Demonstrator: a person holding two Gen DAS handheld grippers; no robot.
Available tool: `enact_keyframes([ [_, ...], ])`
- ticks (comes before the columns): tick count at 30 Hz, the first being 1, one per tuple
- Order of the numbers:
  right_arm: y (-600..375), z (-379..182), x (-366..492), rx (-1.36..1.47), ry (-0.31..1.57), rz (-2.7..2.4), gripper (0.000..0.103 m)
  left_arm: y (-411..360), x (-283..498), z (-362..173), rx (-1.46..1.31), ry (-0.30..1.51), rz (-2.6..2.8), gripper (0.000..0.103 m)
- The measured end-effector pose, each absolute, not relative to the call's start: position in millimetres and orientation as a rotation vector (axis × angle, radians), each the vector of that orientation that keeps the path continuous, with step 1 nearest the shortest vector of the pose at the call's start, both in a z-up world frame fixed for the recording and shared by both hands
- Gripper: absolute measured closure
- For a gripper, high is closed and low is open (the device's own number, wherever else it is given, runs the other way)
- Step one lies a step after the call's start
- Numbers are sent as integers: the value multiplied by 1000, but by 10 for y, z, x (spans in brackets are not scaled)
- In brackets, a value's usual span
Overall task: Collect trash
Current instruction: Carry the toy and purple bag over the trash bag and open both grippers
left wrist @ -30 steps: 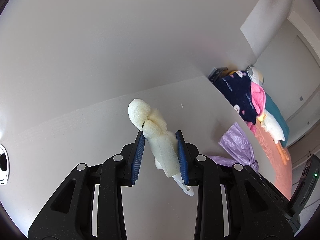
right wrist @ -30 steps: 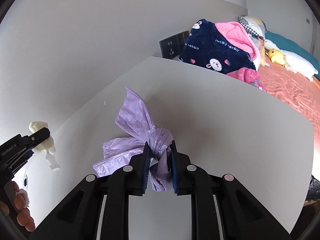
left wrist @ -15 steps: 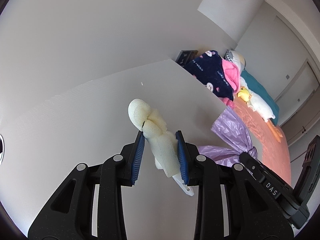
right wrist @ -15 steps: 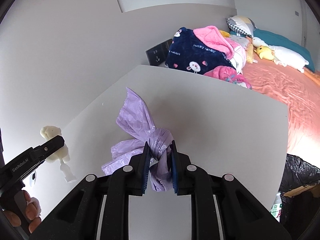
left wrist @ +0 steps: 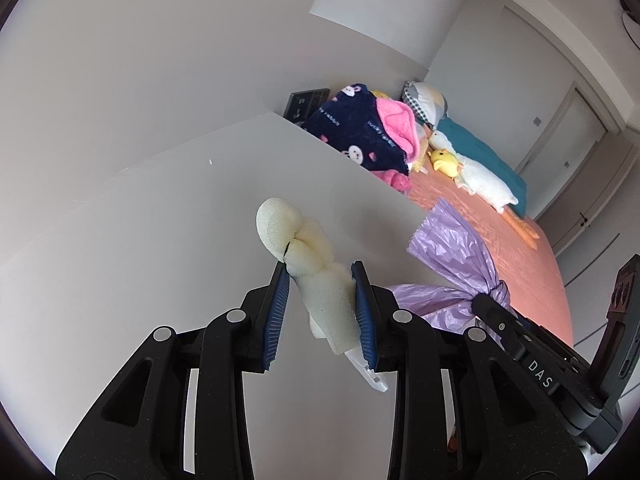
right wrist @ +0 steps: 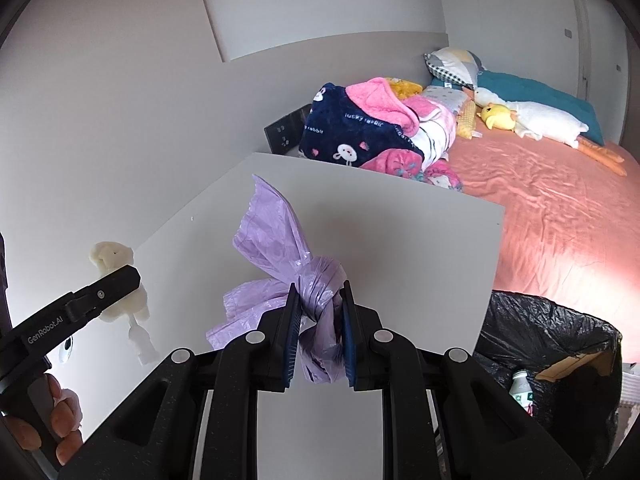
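Note:
My left gripper (left wrist: 320, 276) is shut on a cream foam piece (left wrist: 308, 264) with a white plastic bit at its lower end, held above the white table (left wrist: 160, 248). The foam piece also shows in the right wrist view (right wrist: 116, 276), at the left. My right gripper (right wrist: 318, 300) is shut on the knot of a crumpled purple plastic bag (right wrist: 280, 248), also above the table. The bag shows in the left wrist view (left wrist: 456, 256), to the right of the foam. A bin lined with a black bag (right wrist: 548, 344) stands off the table's right edge, with a bottle and cardboard inside.
A bed with an orange sheet (right wrist: 560, 208) lies beyond the table. A pile of navy and pink blankets (right wrist: 372, 128) and plush toys (right wrist: 532, 120) lie on it. A black wall socket panel (right wrist: 286, 134) sits behind the table's far corner.
Both grippers have swung to the right while keeping their loads. The bed takes up more of both views, and the black-lined bin has come into the right wrist view.

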State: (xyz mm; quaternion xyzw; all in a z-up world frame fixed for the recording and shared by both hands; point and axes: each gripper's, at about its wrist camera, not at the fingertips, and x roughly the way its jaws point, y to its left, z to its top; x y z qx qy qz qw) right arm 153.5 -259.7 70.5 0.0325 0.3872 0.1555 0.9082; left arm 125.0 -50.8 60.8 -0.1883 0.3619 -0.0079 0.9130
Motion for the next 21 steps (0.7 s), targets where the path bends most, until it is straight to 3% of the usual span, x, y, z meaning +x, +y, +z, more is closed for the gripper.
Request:
enact_keyframes([
  [21,-3491,859,1160,145,755,186,83,-1359,1274,677,-331,783,-182,71],
])
